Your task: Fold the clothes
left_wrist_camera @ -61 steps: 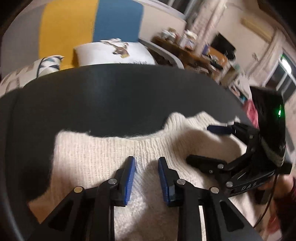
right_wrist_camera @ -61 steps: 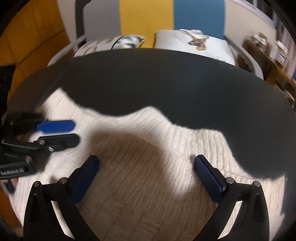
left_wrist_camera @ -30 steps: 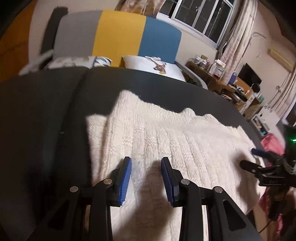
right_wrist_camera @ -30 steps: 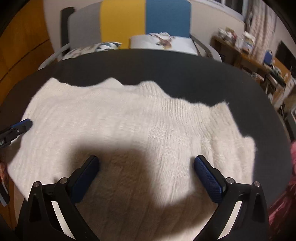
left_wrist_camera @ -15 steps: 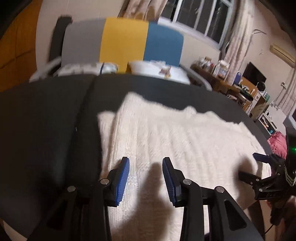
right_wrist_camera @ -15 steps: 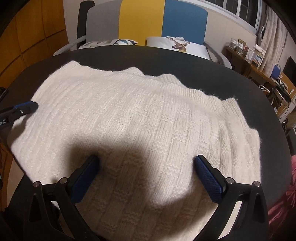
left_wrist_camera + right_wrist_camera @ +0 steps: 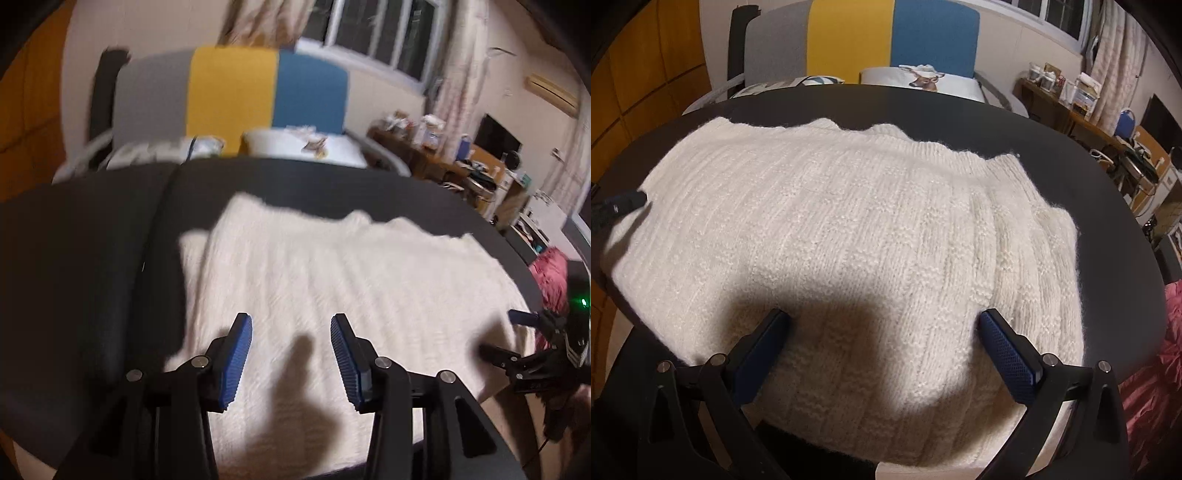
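A cream knitted sweater [image 7: 857,229] lies folded and flat on a round black table [image 7: 1052,155]. In the left wrist view the same sweater [image 7: 332,280] fills the middle of the table [image 7: 81,266]. My left gripper [image 7: 291,328] hovers over the sweater's near left part; its jaws are opening and nothing is between them. My right gripper [image 7: 882,321] stands wide open above the sweater's near edge, also holding nothing. The right gripper [image 7: 517,339] shows at the right edge of the left wrist view. One left fingertip [image 7: 626,203] pokes in at the left of the right wrist view.
Behind the table stands a sofa [image 7: 849,37] with grey, yellow and blue panels and pillows [image 7: 919,79]. A cluttered wooden desk [image 7: 1071,107] lines the right wall. A pink fabric heap [image 7: 1148,387] lies beside the table's right edge.
Both grippers have drawn back from the sweater, so more of it shows. The left jaws have spread wider. The right jaws stayed wide apart.
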Motion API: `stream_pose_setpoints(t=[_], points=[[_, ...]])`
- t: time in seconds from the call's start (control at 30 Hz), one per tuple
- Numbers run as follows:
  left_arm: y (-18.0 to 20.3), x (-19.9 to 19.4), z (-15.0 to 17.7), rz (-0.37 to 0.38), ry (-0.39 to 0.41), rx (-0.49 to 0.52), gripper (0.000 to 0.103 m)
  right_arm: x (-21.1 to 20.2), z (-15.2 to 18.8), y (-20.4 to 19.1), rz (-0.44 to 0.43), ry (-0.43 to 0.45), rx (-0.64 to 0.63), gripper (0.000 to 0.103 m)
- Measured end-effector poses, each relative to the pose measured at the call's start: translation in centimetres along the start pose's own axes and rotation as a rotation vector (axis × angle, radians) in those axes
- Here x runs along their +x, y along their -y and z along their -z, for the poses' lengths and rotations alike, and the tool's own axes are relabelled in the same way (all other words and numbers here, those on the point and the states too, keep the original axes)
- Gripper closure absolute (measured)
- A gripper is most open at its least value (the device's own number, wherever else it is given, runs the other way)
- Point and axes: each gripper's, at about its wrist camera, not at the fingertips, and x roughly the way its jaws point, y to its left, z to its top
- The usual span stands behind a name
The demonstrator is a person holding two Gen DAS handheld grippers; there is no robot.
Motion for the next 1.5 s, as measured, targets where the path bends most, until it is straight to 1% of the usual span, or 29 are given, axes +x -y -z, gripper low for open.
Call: stream_pose_setpoints(t=[0.03, 0.07, 0.13, 0.2, 0.23, 0.27, 0.33, 0.47, 0.5, 0.57, 0.6, 0.7, 0.83, 0.9, 0.97, 1.0, 1.07, 1.13, 1.17, 1.2, 1.27, 1.3, 1.37, 1.5], points=[[0.5, 0.5, 0.1, -0.008, -0.016, 0.027, 0.057, -0.3, 0.0, 0.1, 0.005, -0.001, -0.007, 0.000], [0.6, 1.3, 0.3, -0.024, -0.054, 0.042, 0.057, -0.6, 0.0, 0.1, 0.021, 0.008, -0.009, 0.000], [0.6, 3.0, 0.9, -0.053, -0.106, 0.060, 0.054, -1.3, 0.0, 0.3, 0.058, 0.039, -0.004, 0.000], [0.7, 2.8, 0.7, -0.059, -0.116, 0.045, 0.054, -0.7, 0.3, 0.9, 0.058, 0.034, 0.019, 0.000], [0.7, 2.5, 0.1, -0.049, -0.106, 0.028, 0.054, -0.3, 0.5, 1.2, 0.056, 0.028, 0.031, 0.000], [0.7, 2.1, -0.4, -0.040, -0.080, 0.023, 0.054, 0.2, 0.7, 1.5, 0.053, 0.022, 0.043, 0.000], [1.2, 1.2, -1.4, -0.035, -0.015, 0.040, 0.054, 0.7, 1.0, 1.9, 0.051, 0.015, 0.055, 0.000], [1.3, 3.1, -2.5, -0.097, -0.065, 0.065, 0.054, 0.0, 0.3, 1.7, 0.063, 0.008, 0.020, 0.000], [1.3, 3.6, -2.8, -0.113, -0.080, 0.071, 0.054, -0.3, 0.1, 1.7, 0.074, 0.018, 0.013, 0.000], [0.9, 4.7, -2.6, -0.118, -0.109, 0.053, 0.051, -1.0, -0.2, 1.7, 0.099, 0.055, 0.001, 0.000], [0.7, 5.0, -2.5, -0.116, -0.107, 0.038, 0.048, -1.3, -0.4, 1.8, 0.109, 0.069, -0.007, 0.000], [0.5, 5.2, -2.5, -0.112, -0.089, 0.014, 0.046, -1.6, -0.8, 2.2, 0.138, 0.085, -0.034, 0.000], [0.5, 5.2, -1.9, -0.123, -0.080, 0.021, 0.044, -0.2, -0.9, 2.6, 0.125, 0.061, -0.031, 0.000], [0.4, 4.7, -1.5, -0.119, -0.083, 0.015, 0.044, 0.7, -0.5, 2.7, 0.096, 0.026, -0.009, 0.000], [0.4, 4.5, -2.1, -0.113, -0.088, 0.016, 0.044, 1.2, -0.3, 2.9, 0.074, 0.024, 0.015, 0.000], [0.7, 4.1, -2.3, -0.110, -0.073, 0.030, 0.045, 1.2, -0.3, 2.9, 0.072, 0.020, 0.015, 0.000], [1.2, 3.0, -3.0, -0.103, -0.007, 0.068, 0.045, 1.2, -0.3, 2.9, 0.067, 0.012, 0.014, 0.000], [1.6, 2.4, -3.9, -0.090, 0.034, 0.091, 0.045, 1.0, -0.5, 2.6, 0.087, -0.001, -0.009, 0.000], [1.5, 2.6, -4.1, -0.091, 0.027, 0.096, 0.045, 0.8, -0.6, 2.3, 0.103, -0.004, -0.028, 0.000], [1.3, 3.2, -4.2, -0.096, -0.001, 0.096, 0.045, 0.5, -0.7, 2.0, 0.119, -0.005, -0.042, 0.000], [0.6, 5.3, -3.5, -0.109, -0.107, 0.084, 0.044, -0.2, -0.9, 1.6, 0.150, 0.000, -0.068, 0.000], [0.2, 5.6, -3.0, -0.100, -0.106, 0.064, 0.042, -0.6, -1.1, 1.3, 0.164, 0.006, -0.082, 0.000], [-0.3, 5.6, -2.4, -0.082, -0.077, 0.031, 0.041, -1.3, -1.4, 1.0, 0.174, 0.025, -0.095, 0.000], [0.0, 5.8, -2.0, -0.104, -0.056, 0.038, 0.039, -2.5, -2.2, 0.4, 0.141, 0.077, -0.077, 0.000]])
